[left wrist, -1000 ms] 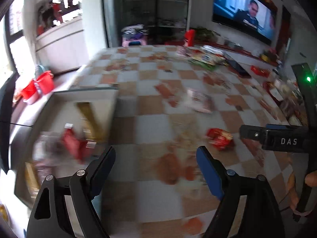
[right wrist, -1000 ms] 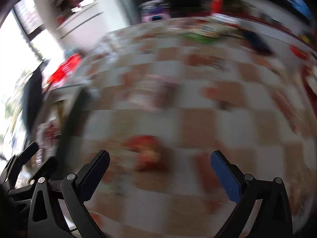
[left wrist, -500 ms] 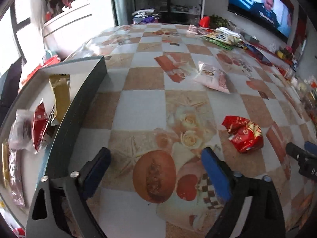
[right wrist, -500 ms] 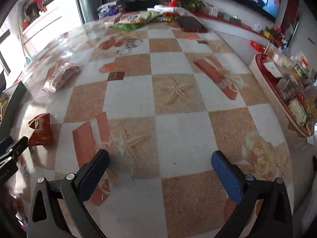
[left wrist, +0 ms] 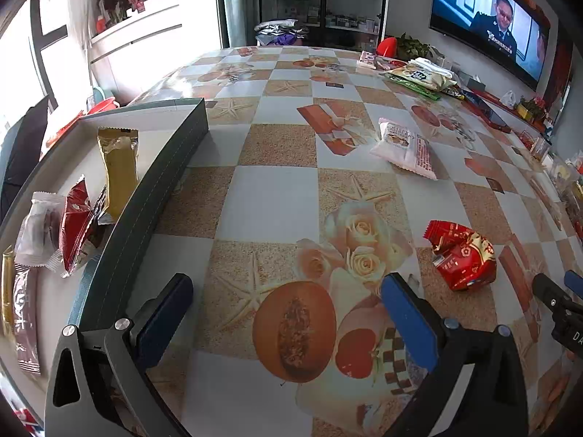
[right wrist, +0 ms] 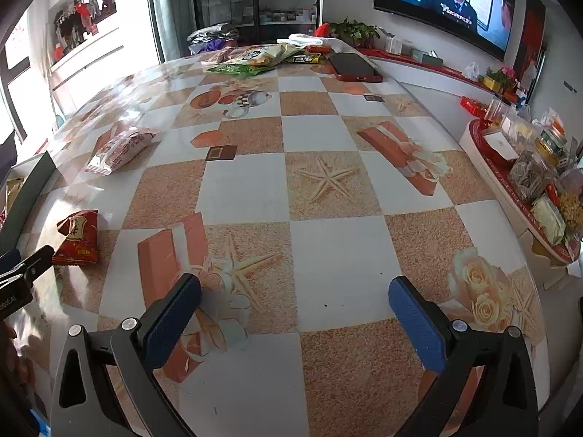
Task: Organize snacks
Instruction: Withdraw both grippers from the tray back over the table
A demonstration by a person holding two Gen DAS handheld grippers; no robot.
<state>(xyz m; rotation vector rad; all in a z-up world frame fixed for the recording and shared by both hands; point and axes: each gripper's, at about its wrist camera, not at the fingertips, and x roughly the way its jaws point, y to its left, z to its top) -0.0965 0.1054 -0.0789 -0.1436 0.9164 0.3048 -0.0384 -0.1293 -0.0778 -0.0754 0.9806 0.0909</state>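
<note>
A red snack packet (left wrist: 462, 255) lies on the patterned table, just right of my left gripper (left wrist: 288, 313), which is open and empty above the table. It also shows in the right wrist view (right wrist: 78, 233), far left. A pink-white snack packet (left wrist: 404, 147) lies farther back; it also shows in the right wrist view (right wrist: 122, 149). A grey tray (left wrist: 153, 196) at the left holds a gold packet (left wrist: 118, 171), a red packet (left wrist: 74, 224) and several others. My right gripper (right wrist: 295, 313) is open and empty over bare table.
A pile of snack bags (right wrist: 255, 58) and a dark red phone (right wrist: 351, 67) lie at the table's far end. A red side tray with jars (right wrist: 528, 167) stands off the right edge. A TV (right wrist: 441, 0) hangs on the wall.
Both grippers swung away from the tray: the left one lowered and steadied beside the red packet, the right one turned right to face bare table. Both stayed open.
</note>
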